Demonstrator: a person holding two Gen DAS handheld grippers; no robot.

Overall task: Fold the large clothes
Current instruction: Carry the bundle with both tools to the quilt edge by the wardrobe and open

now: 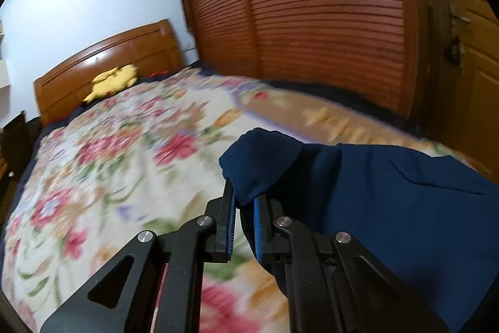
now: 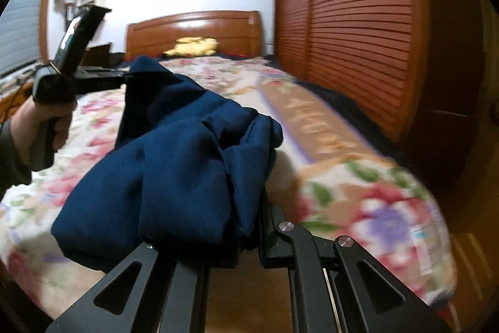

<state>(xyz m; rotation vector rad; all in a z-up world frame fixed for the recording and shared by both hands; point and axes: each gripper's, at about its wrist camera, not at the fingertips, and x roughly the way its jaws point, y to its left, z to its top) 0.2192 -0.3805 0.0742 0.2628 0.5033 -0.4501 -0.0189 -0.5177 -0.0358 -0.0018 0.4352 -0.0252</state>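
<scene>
I have the left gripper nearly closed on a corner of the navy garment; a fold of the cloth sits pinched between the blue pads and bulges out above the tips. From there the garment runs off to the right of the left wrist view, lifted clear of the bed.

On the right wrist view the right gripper is mostly buried under the garment. The cloth drapes over its fingers in a thick bunch, and the jaws stand almost together with fabric caught in them. The garment stretches up and left from there to the left gripper, which a hand holds by its grip above the bed's left side. So the garment hangs between my two grippers, over the foot end of the bed, sagging in the middle.

The bed carries a floral cover. A yellow plush lies at the head, against the headboard. A slatted wardrobe stands along the bed's right edge. Both views are smeared with blur.
</scene>
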